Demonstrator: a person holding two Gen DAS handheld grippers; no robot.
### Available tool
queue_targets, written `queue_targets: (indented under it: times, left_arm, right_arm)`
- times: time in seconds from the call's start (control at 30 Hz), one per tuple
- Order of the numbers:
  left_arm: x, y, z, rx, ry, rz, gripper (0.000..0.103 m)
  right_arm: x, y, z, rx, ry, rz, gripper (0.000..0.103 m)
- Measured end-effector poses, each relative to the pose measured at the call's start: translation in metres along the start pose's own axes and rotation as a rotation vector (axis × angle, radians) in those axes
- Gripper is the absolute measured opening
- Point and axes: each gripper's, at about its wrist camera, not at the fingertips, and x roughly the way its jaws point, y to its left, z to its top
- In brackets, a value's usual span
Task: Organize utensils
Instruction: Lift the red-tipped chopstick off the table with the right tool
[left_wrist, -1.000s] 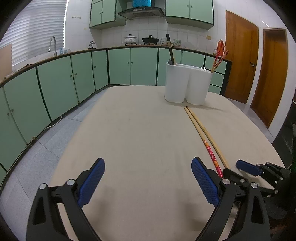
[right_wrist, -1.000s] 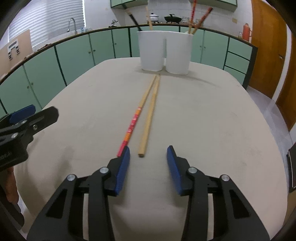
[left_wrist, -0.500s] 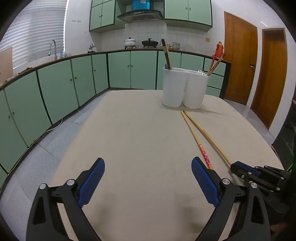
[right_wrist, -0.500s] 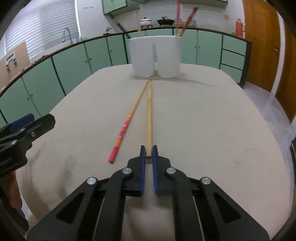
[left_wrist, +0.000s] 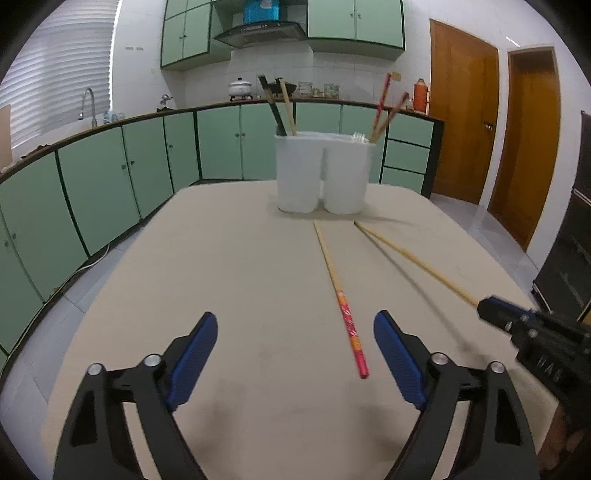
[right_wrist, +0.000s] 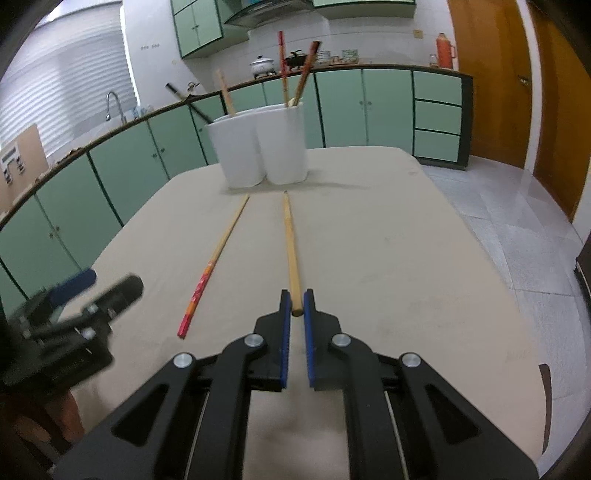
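Two chopsticks to sort: plain chopstick (right_wrist: 290, 243) clamped at its near end by right gripper (right_wrist: 296, 314), tip towards white holder (right_wrist: 258, 147). Red-ended chopstick (left_wrist: 341, 301) flat on table (left_wrist: 221, 277) between closing, not yet touching pads of left gripper (left_wrist: 295, 350). Best to lift level, then tip in upright.

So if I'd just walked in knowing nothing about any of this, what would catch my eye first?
Probably the right gripper, its blue-padded jaws clamped on the near end of a plain wooden chopstick that points at the white utensil holder at the table's far end. Next, the red-ended chopstick lying on the table, its red end between the left gripper's closing jaws, untouched.
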Motion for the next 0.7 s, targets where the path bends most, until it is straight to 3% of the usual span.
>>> queue_targets:
  times: [0.3,0.43,0.6,0.7]
  left_arm:
    - [0.021,-0.021,-0.012,0.005,0.082,-0.021,0.073]
    - [0.032,-0.023,-0.014,-0.009,0.128,-0.036,0.056]
    - [0.034,-0.023,-0.014,-0.016,0.134,-0.038,0.047]
    - [0.033,-0.023,-0.015,-0.012,0.135,-0.039,0.032]
  right_arm:
    - [-0.001,-0.004,0.002,0.018,-0.016,0.011,0.006]
    - [-0.005,-0.007,0.002,0.02,-0.023,0.016,0.006]
    - [-0.003,-0.01,0.002,0.028,-0.017,0.022,0.006]
    - [-0.001,-0.01,0.002,0.03,-0.011,0.026,0.006]
